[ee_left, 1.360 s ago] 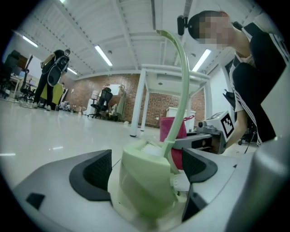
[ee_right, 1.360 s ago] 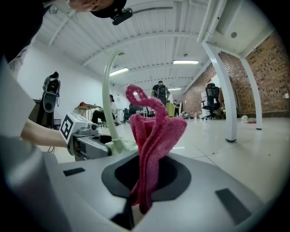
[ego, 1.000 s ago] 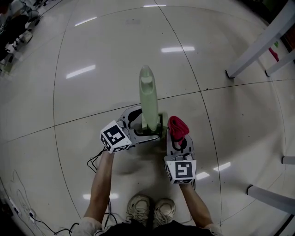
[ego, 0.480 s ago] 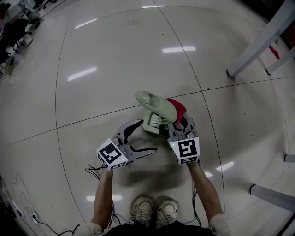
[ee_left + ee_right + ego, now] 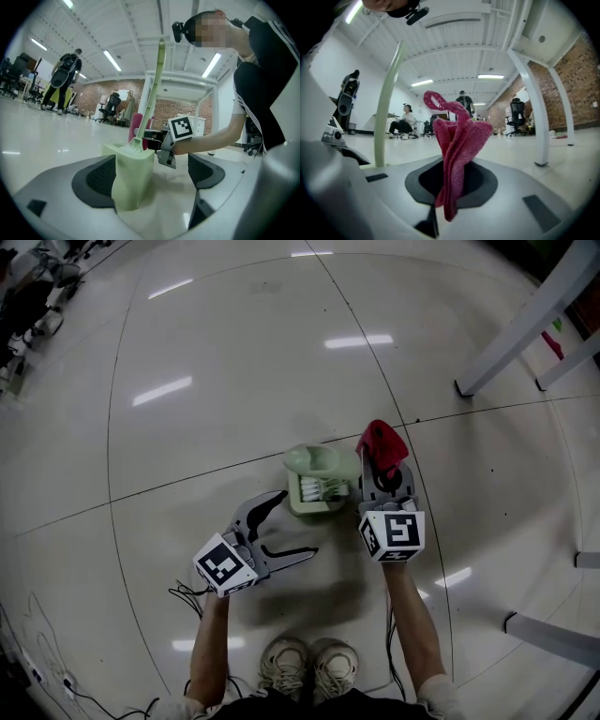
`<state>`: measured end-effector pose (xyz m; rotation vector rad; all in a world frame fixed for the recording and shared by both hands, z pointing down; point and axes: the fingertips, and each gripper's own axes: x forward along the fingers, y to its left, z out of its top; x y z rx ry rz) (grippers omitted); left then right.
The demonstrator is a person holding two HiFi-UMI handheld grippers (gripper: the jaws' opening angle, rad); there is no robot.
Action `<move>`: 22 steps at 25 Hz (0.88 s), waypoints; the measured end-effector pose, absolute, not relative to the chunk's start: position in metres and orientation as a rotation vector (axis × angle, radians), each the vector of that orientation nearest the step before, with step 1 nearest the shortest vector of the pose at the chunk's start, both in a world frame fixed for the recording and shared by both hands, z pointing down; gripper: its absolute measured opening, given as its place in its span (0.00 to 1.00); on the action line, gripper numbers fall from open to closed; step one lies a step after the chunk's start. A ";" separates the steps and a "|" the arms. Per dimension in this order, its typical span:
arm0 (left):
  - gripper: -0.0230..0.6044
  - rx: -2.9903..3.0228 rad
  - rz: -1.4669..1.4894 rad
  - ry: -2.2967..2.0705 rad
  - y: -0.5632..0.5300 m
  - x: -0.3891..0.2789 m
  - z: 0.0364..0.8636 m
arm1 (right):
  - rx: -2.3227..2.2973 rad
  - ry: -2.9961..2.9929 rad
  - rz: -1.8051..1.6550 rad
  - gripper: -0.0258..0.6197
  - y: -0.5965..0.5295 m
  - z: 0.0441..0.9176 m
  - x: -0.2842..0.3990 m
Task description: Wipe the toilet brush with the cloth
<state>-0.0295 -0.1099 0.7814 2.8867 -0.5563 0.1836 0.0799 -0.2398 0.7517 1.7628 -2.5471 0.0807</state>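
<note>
A pale green toilet brush [image 5: 314,463] stands in its green holder [image 5: 317,498] on the floor, handle pointing up at the head camera. My left gripper [image 5: 287,525] is open just behind the holder, not touching it. In the left gripper view the holder [image 5: 131,176] sits ahead of the gap, closer to the left pad [image 5: 93,180], with the thin handle [image 5: 154,89] rising from it. My right gripper [image 5: 381,472] is to the right of the brush, shut on a red cloth [image 5: 382,444]. The cloth [image 5: 457,150] sticks up from the shut right gripper [image 5: 450,183], with the handle [image 5: 389,103] to its left.
White table legs [image 5: 511,334] stand at the right, with another leg [image 5: 553,638] lower right. Cables [image 5: 47,667] trail at the lower left. The person's shoes [image 5: 309,667] are at the bottom. People and office chairs show far off in both gripper views.
The left gripper let go of the holder and drew back. The brush tilted left, then stood upright again. The right gripper carried the cloth to the handle, then away to the right.
</note>
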 end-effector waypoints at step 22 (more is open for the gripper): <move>0.77 2.966 0.120 -0.598 -0.128 -0.015 0.756 | 1.760 -2.530 0.632 0.09 -0.188 0.813 0.076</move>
